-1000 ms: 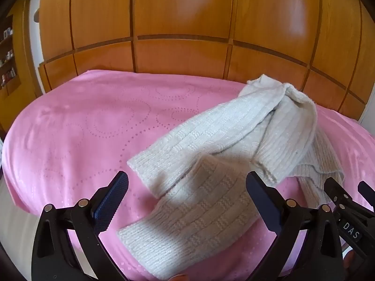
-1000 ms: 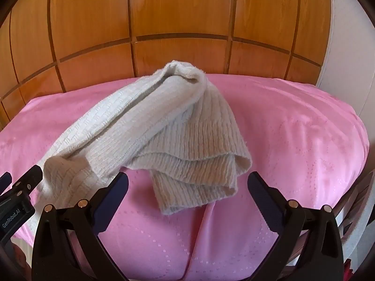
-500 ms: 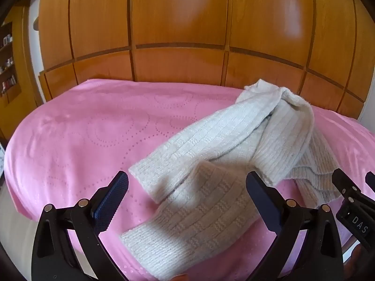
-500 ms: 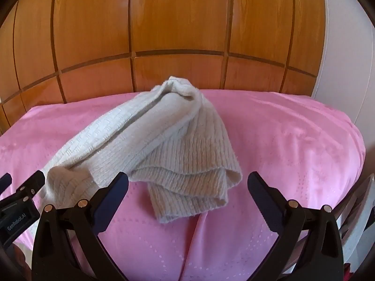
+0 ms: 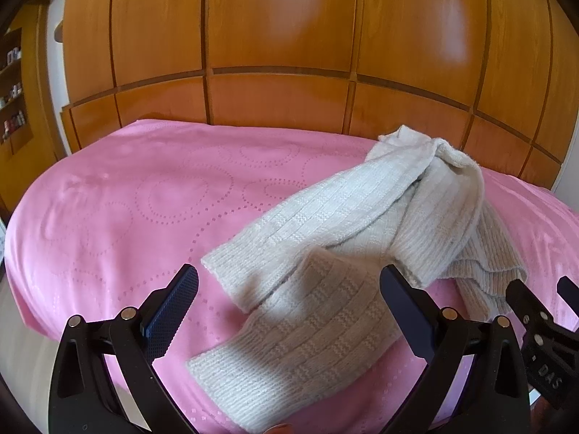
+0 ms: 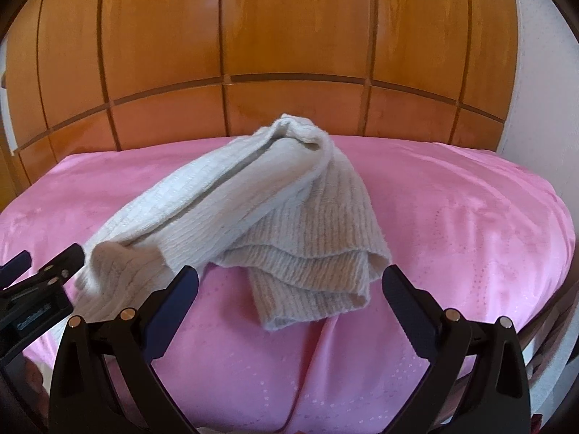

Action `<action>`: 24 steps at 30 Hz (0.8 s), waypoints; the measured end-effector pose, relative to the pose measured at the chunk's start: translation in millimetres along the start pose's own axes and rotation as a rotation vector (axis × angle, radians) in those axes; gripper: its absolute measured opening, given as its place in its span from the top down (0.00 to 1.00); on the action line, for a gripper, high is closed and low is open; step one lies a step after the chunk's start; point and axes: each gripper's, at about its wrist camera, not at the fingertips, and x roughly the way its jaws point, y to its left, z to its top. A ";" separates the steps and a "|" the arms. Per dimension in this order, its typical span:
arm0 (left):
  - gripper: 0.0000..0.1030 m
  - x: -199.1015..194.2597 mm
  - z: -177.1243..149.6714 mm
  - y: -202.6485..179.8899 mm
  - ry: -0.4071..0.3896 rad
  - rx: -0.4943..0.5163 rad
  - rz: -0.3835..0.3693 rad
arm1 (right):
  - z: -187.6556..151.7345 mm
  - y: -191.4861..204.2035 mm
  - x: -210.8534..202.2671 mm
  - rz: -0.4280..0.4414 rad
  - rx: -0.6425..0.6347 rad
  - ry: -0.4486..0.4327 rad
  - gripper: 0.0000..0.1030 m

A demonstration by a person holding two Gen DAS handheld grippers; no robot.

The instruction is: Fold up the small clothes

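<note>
at the far left a shelf (image 5: 12, 86) with small items is seen beside the wooden panelled wardrobe (image 5: 282, 29). a pink bedspread (image 5: 119, 199) with dotted patterns is spread below it. the left gripper (image 5: 289, 307) is held wide apart over a sleeve of the crumpled cream knitted sweater (image 5: 362, 235), gripping nothing. the right gripper (image 6: 289, 296) is also spread, empty, near the hem. a white wall (image 6: 542, 90) is seen at the right.
</note>
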 end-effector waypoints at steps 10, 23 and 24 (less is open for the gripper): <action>0.03 6.6 0.7 2.7 0.011 -0.014 0.013 | -21.3 -14.8 -16.5 0.160 0.046 0.023 0.02; 0.03 12.4 -2.1 5.6 0.030 -0.018 0.020 | -25.3 -14.7 -4.4 0.213 0.032 0.090 0.02; 0.03 13.2 -2.6 6.0 0.032 -0.017 0.023 | -25.0 -14.9 -4.3 0.218 0.033 0.088 0.02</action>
